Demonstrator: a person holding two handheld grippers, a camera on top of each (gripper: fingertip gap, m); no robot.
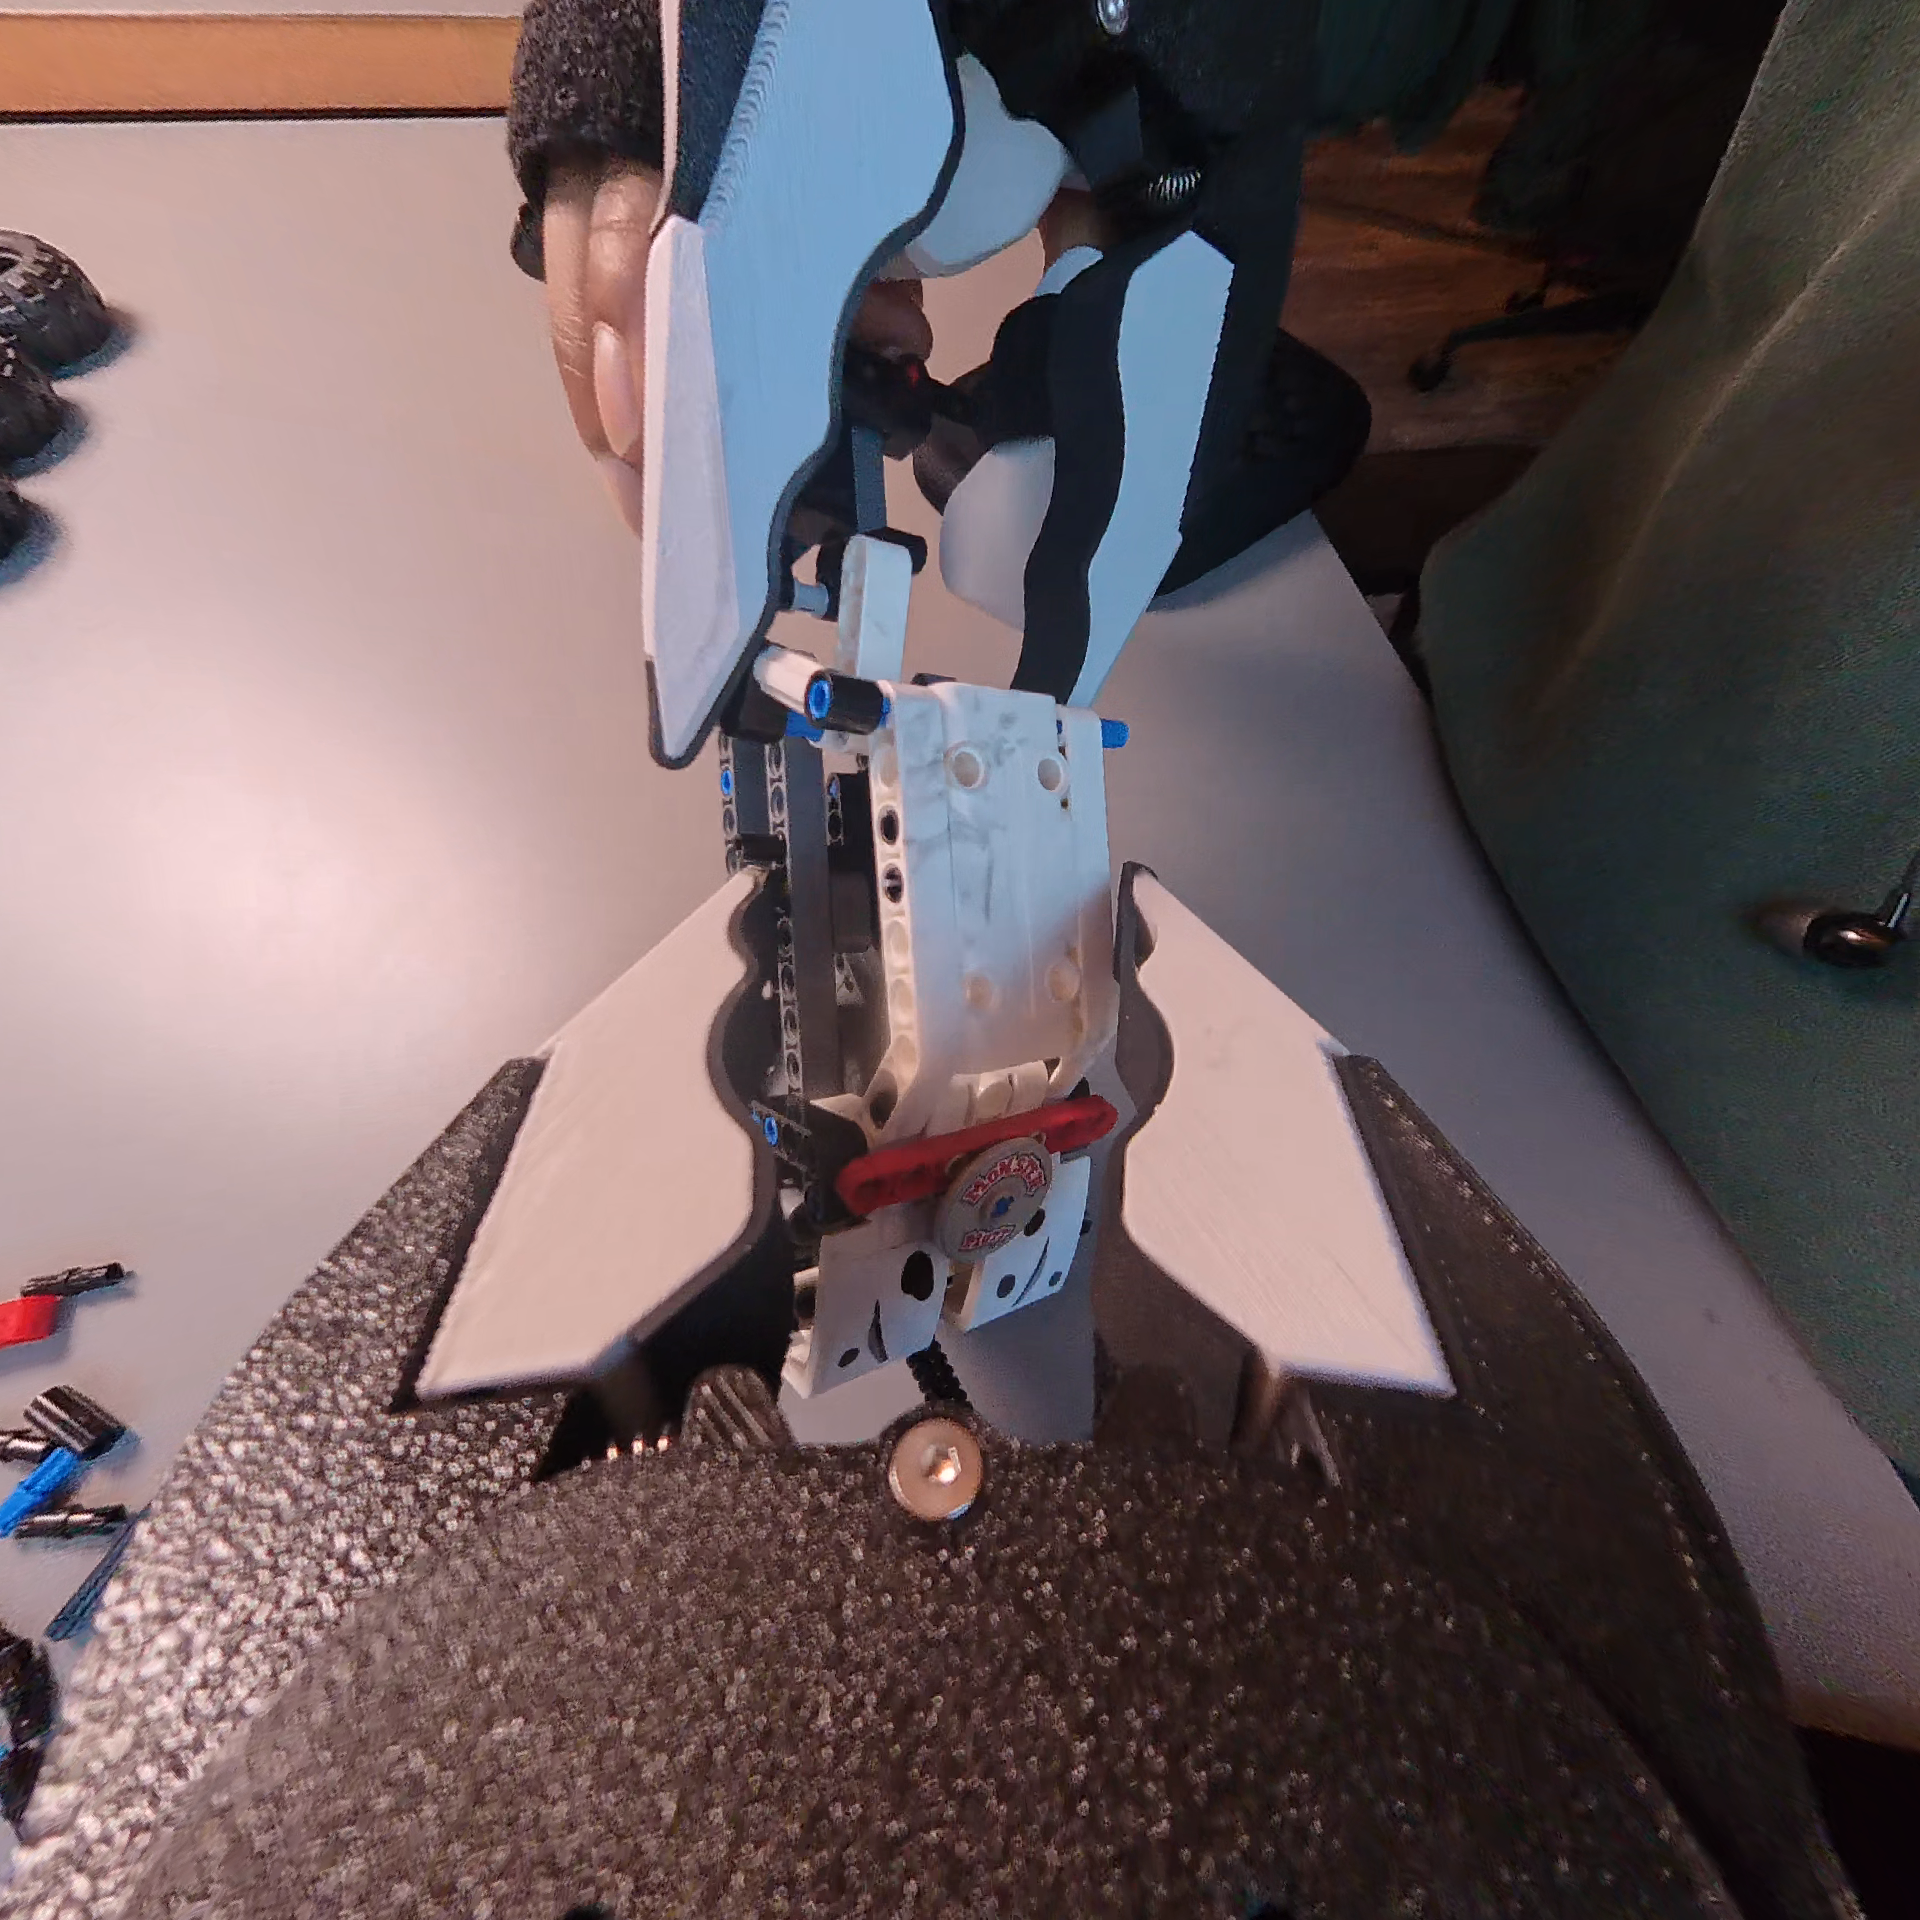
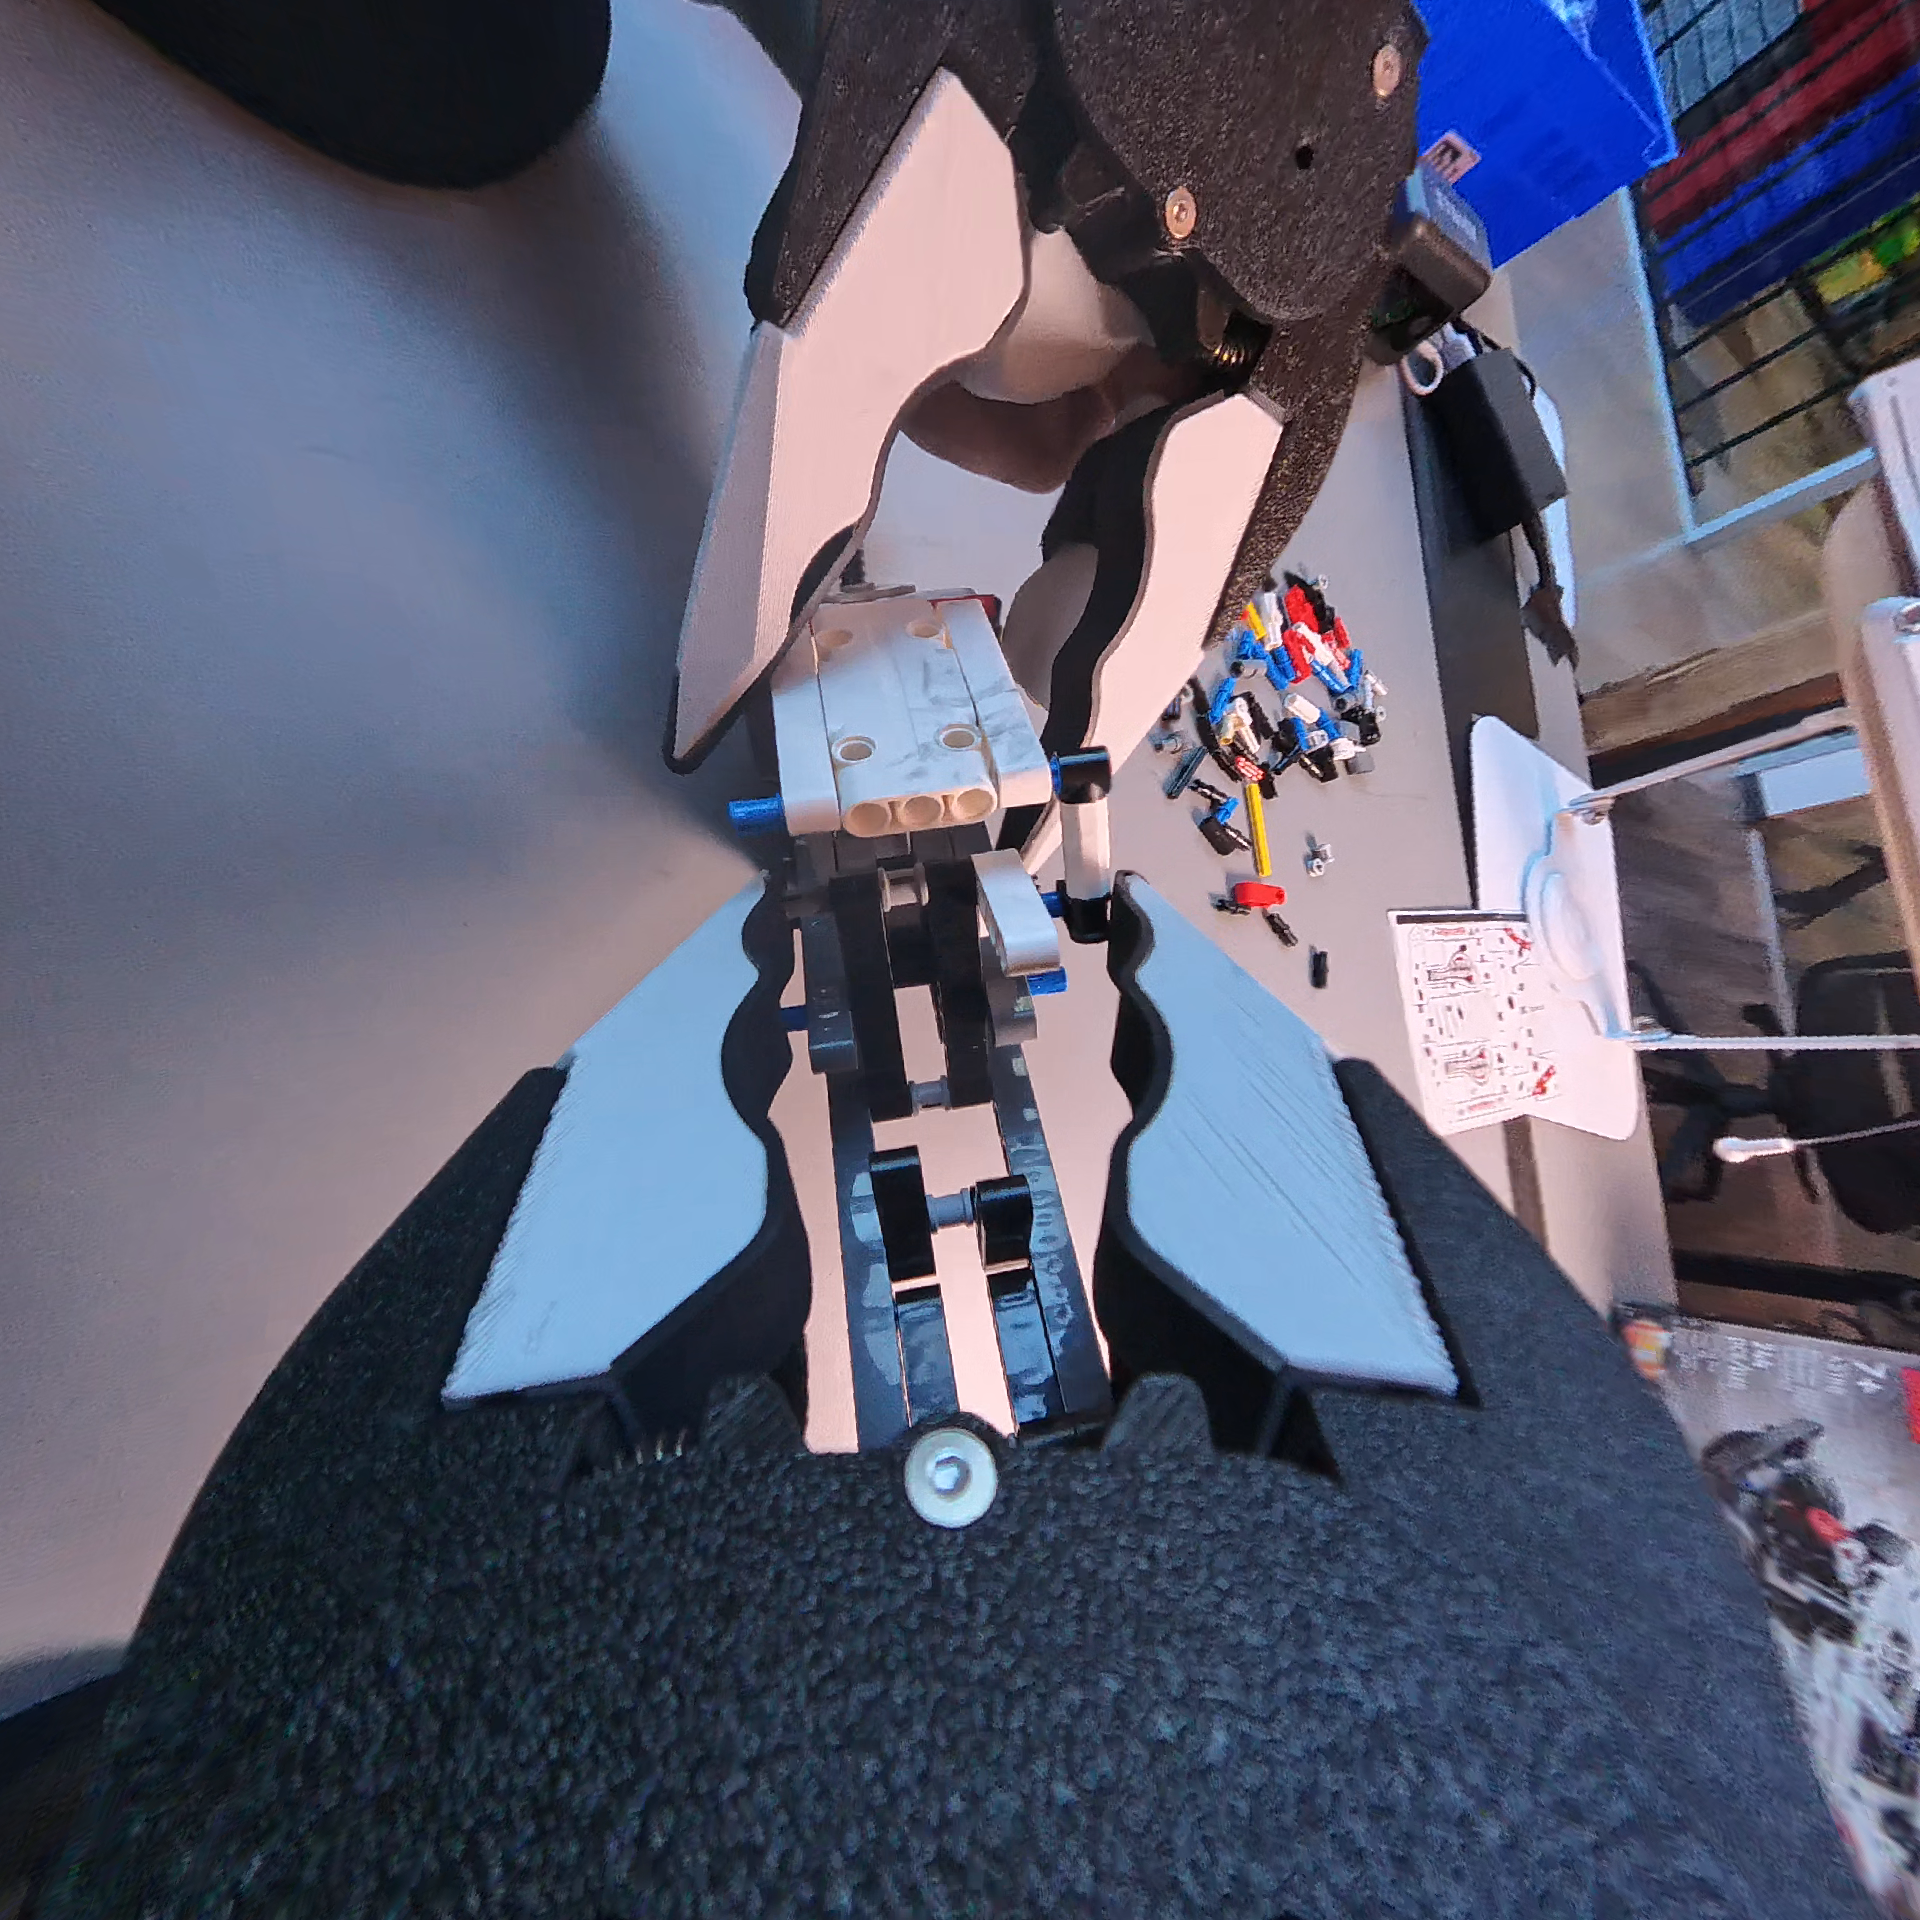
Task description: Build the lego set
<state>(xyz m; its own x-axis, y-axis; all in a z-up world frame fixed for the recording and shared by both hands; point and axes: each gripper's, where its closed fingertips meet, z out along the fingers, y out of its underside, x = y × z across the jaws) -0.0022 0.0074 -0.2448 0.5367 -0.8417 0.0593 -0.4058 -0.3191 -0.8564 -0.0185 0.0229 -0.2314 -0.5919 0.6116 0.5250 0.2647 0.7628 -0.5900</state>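
Observation:
A partly built lego model [image 1: 997, 914] with white panels, a black frame, a red beam [image 1: 977, 1148] and a round grey tile is held in the air over the grey table [image 1: 312, 727]. My left gripper [image 1: 945, 883] is shut on its white-panelled end. My right gripper [image 1: 873, 717] comes in from the top of the left wrist view, held by a hand in a black glove [image 1: 592, 343]. In the right wrist view, my right gripper [image 2: 940, 894] is shut on the model's black frame end [image 2: 935, 1039], and the left gripper [image 2: 873, 779] clamps the white panels [image 2: 904, 707] from above.
A pile of small loose parts [image 2: 1288, 686] lies on the table, with an instruction sheet [image 2: 1475, 1018] on a white stand and the set's box [image 2: 1818, 1558] nearby. Black tyres [image 1: 42, 312] and several pins [image 1: 62, 1455] lie at the left. A green seat [image 1: 1714, 623] stands past the table's right edge. My two grippers' fingertips are within a few centimetres of each other. Both grippers' tips are roughly 15 cm from the green seat [image 1: 1714, 623].

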